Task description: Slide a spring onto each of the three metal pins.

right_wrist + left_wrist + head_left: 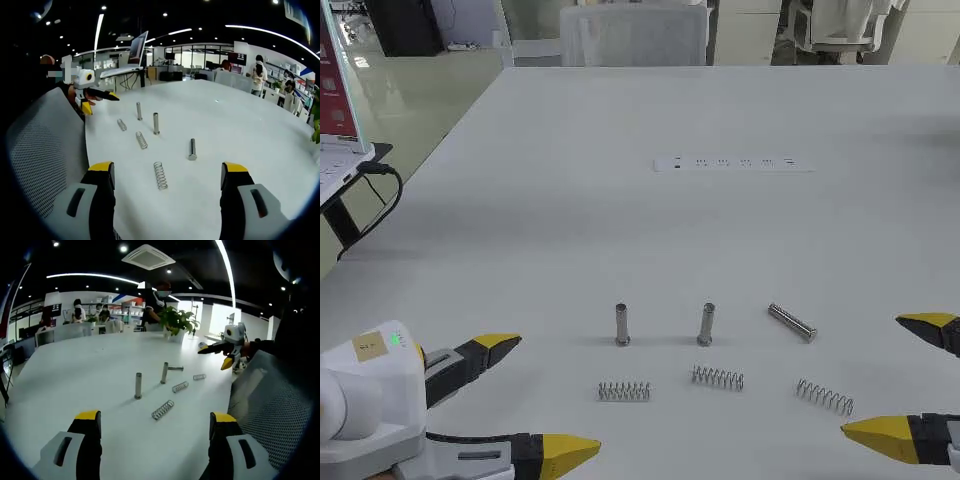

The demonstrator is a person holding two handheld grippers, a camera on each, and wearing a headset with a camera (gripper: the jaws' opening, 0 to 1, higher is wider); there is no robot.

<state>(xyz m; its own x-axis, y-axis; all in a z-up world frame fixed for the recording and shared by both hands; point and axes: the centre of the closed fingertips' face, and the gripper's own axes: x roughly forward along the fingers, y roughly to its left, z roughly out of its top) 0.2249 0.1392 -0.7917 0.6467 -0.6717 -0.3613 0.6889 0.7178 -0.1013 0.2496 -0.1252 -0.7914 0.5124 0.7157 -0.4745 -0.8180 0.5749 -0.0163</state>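
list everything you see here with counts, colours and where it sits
upright pins: 2, silver, mid table, side by side
lying pin: 1, silver, on its side, right of the upright ones
springs: 3, silver, loose in a row on the near side of the pins
power strip: 1, white, farther back
table: 1, white
chair: 1, pale, beyond the far edge
laptop: 1, left edge
left gripper: 1, yellow-tipped, open, bottom left
right gripper: 1, yellow-tipped, open, bottom right
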